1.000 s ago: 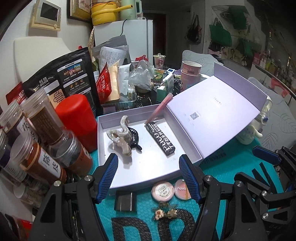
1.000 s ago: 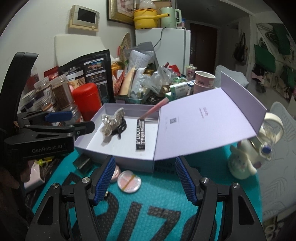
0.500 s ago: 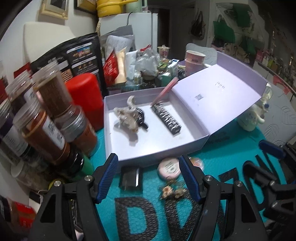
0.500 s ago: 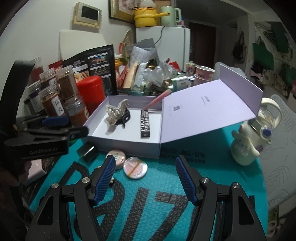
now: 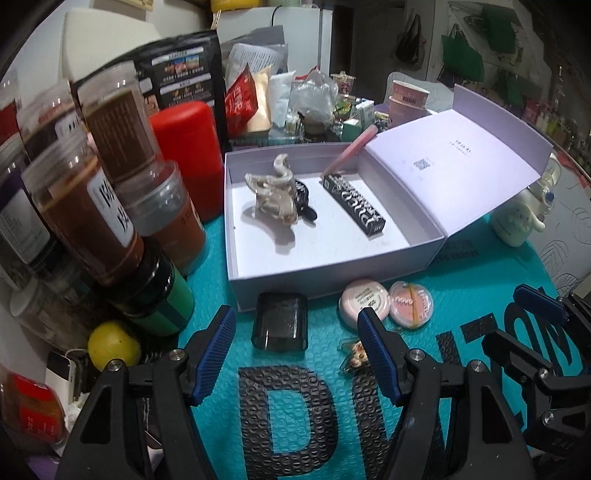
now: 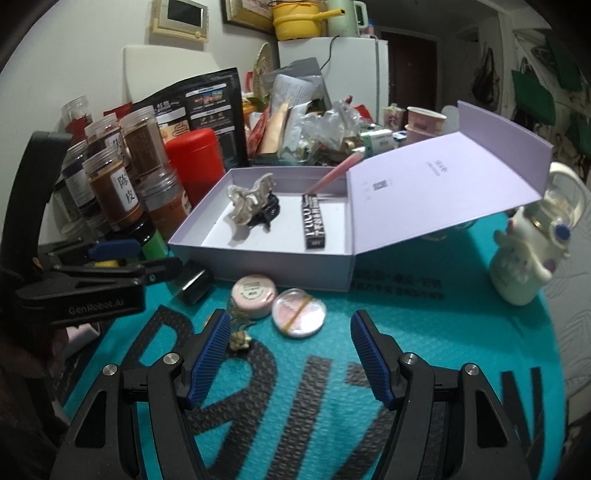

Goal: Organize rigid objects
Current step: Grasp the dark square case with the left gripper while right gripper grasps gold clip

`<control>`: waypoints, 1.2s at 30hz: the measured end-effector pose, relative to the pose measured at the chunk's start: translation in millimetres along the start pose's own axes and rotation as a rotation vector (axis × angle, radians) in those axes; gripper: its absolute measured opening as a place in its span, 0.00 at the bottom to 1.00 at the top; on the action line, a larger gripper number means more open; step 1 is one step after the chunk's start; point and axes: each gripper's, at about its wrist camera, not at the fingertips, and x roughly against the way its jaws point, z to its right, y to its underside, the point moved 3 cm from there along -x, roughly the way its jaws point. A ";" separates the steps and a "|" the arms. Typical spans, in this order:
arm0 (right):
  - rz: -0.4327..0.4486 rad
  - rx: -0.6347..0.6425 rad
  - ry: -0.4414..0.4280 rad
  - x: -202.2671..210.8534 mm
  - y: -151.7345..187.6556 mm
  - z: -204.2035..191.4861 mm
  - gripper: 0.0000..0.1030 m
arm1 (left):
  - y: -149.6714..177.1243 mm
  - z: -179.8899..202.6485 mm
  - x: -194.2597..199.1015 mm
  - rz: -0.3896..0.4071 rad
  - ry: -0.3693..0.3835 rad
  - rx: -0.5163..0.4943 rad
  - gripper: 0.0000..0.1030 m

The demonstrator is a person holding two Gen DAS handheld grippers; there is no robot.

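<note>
Left gripper (image 5: 297,349): fingers apart, nothing between them; just past the tips lie a dark square case (image 5: 279,320), a small charm (image 5: 354,356) against the right finger, and two round compacts (image 5: 365,299) beyond that finger. Right gripper (image 6: 290,352): fingers apart, empty; one clear-lidded compact (image 6: 299,312) lies just ahead between the tips. Farther on, the open lilac box (image 5: 325,266) holds a hair claw (image 5: 275,195) and a black tube (image 5: 354,205), lid tilted open to the right.

A home's kitchen corner is showing here: a white fridge (image 6: 332,77) is carrying a yellow pot (image 6: 295,18), spice jars (image 6: 114,192) are crowding the counter (image 6: 406,332), and shopping bags (image 5: 461,55) are hanging behind.
</note>
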 end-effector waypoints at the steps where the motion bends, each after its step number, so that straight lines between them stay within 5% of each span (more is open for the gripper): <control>1: -0.002 -0.006 -0.009 -2.3 0.9 -0.9 0.66 | 1.5 -0.9 -2.5 -0.005 0.002 0.004 0.66; 15: -0.097 -0.043 -0.094 -53.9 13.3 -7.9 0.66 | 21.7 -29.6 -53.4 -0.111 0.051 0.078 0.66; 26: -0.173 -0.016 -0.200 -87.2 15.4 -22.0 0.66 | 19.9 -34.5 -58.0 -0.110 0.113 0.066 0.66; 36: -0.192 0.062 -0.201 -104.3 17.0 -37.8 0.60 | 17.8 -40.9 -63.7 -0.114 0.163 0.104 0.66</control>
